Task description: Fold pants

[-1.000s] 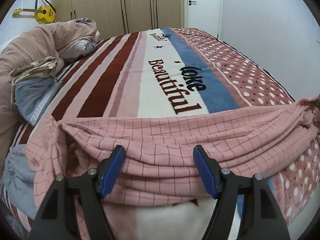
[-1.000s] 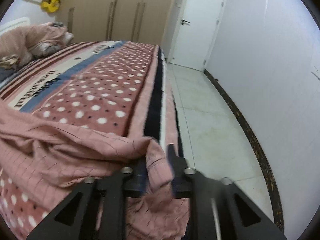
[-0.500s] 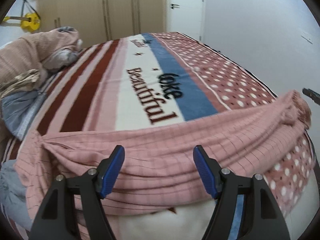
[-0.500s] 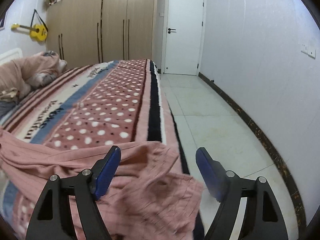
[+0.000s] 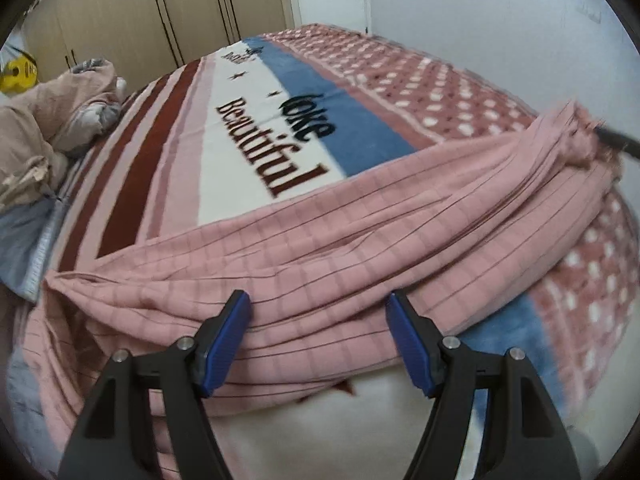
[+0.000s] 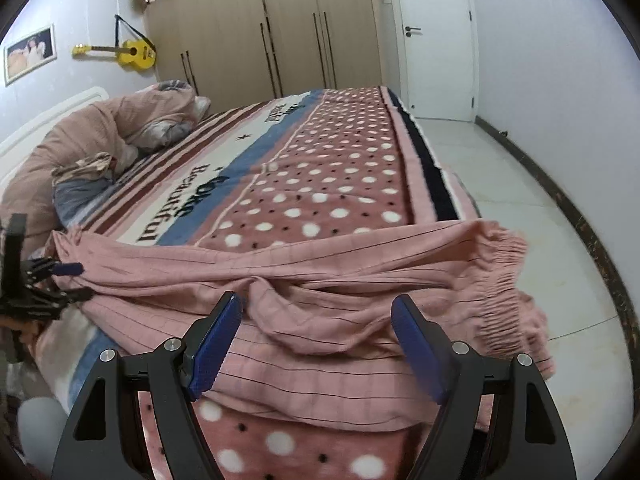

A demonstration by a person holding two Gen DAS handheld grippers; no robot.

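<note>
Pants (image 5: 360, 248) of pink cloth with a thin dark grid lie stretched crosswise over the near end of a bed, bunched into long lengthwise folds. In the right wrist view the same pants (image 6: 320, 280) end in a gathered elastic waistband (image 6: 504, 276) that droops over the bed's side toward the tiled floor (image 6: 520, 184). The left gripper (image 5: 318, 344) hovers just above the folds with its blue-padded jaws spread wide and nothing between them; the right gripper (image 6: 316, 344) is likewise spread wide and holds nothing, poised over the cloth near the waistband end. Under the pants lies a blanket (image 5: 256, 128) with dark red stripes, a white band lettered "Beautiful", a blue band and a pink field of white dots. At the head of the bed a rumpled pinkish-brown quilt (image 6: 120, 128) is heaped beside a blue-grey pillow (image 6: 76, 196). Beyond stand tall beige wardrobe doors (image 6: 280, 32) and a white door (image 6: 436, 40), and a yellow guitar (image 6: 132, 54) hangs on the wall next to a framed picture (image 6: 30, 54).
</note>
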